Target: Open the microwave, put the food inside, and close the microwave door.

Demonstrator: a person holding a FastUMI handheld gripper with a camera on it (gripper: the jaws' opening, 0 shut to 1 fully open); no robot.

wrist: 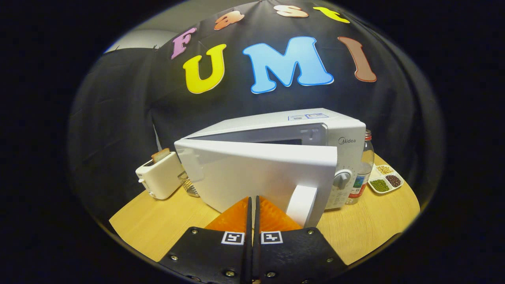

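So the wooden surface (165,221) is the biggest thing here, light wood grain, rounded edge. Sitting in the middle of it is the white microwave (315,134), and the only writing I can actually read is the "Midea" logo on its control panel, above a dial. There are stickers on its top, too small to make out. Its door (256,177) is swung partway open, hinged on the left, with the white handle (302,205) at the free edge, just ahead of my tool (252,205) and a bit to its right. My tool's fingers are pressed together with only a thin slit between them, nothing held, tips right up by the door's lower face.

Toward the surface's left edge there's a white toaster (159,179) with a slice of bread (161,155) poking out. Right of the microwave stands a clear bottle (365,165) with a red cap, label unreadable. Near the right edge is a small divided dish (386,179) of beans and grains. A glass container (190,185) peeks out between toaster and door.
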